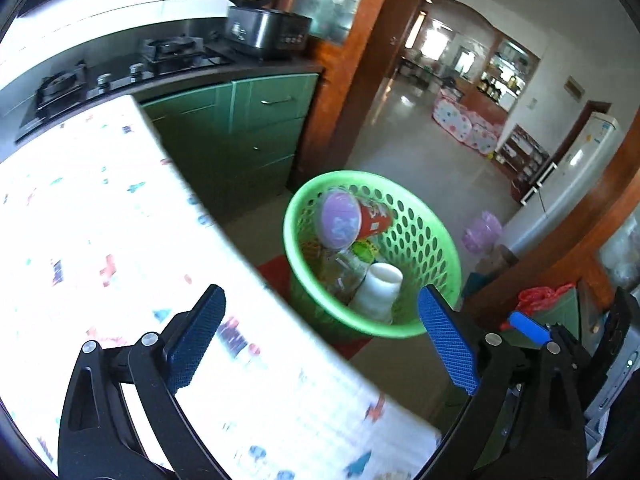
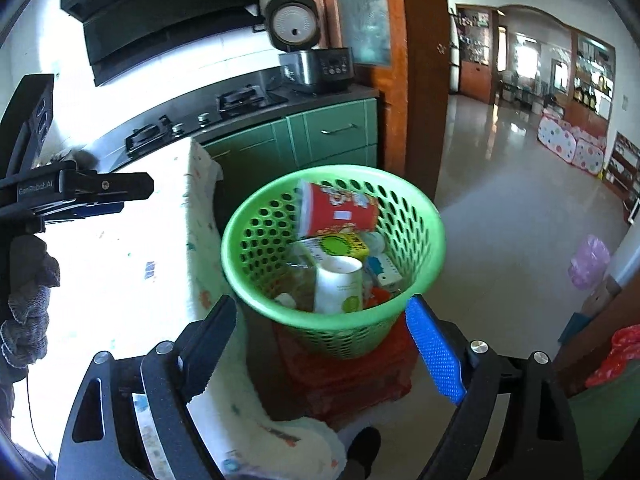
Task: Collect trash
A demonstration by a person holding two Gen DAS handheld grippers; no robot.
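A green perforated basket point(image 1: 424, 240) point(image 2: 256, 236) stands on a red stool point(image 2: 352, 376) beside the table. In it lie a red cup with a purple lid point(image 1: 348, 218) point(image 2: 340, 208), a white cup point(image 1: 380, 286) point(image 2: 340, 284), a yellow-green carton point(image 2: 340, 246) and other trash. My left gripper point(image 1: 320, 340) is open and empty, over the table's edge, short of the basket. My right gripper point(image 2: 324, 340) is open and empty, just in front of the basket's near rim. The left gripper also shows at the left of the right wrist view point(image 2: 80, 192).
The table wears a white patterned cloth point(image 1: 100, 240) point(image 2: 120, 260). Behind stand green cabinets point(image 1: 240, 128), a gas hob point(image 1: 120, 72) and an open rice cooker point(image 1: 264, 20). A doorway leads to a shiny floor point(image 2: 500, 200). A pink bag point(image 2: 588, 260) lies on the floor.
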